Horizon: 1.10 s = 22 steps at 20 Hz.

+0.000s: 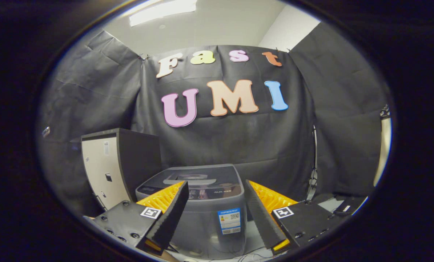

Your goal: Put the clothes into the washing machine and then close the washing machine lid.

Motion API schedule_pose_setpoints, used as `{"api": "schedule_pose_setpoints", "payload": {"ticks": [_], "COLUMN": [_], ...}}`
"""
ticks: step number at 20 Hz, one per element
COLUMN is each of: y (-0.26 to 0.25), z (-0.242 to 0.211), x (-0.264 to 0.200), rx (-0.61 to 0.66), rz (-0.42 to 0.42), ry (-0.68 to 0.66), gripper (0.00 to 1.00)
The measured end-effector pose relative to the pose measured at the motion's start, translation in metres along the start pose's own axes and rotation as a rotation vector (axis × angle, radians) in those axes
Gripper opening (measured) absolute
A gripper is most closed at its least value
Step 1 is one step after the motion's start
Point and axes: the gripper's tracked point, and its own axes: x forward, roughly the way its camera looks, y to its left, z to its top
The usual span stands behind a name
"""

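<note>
The washing machine [206, 211], a small grey top-loader, stands just ahead of the claw [217, 202], and its body shows in the gap between the two fingers [169, 214]. Its lid [202, 178] lies flat and closed on top, and a label sticks to its front. The claw is spread wide and grips nothing. To the machine's left, near the black cloth wall [238, 142], stands a dark cabinet [119, 163] with a pale side panel.
</note>
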Motion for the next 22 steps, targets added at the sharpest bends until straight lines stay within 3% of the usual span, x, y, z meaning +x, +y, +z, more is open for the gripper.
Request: {"api": "schedule_pose_setpoints", "payload": {"ticks": [14, 22], "y": [0.013, 0.010], "z": [0.000, -0.041], "x": [0.026, 0.019], "rx": [-0.039, -0.093], "rz": [0.052, 0.037], "ry": [-0.018, 0.109], "gripper": [0.96, 0.96]}}
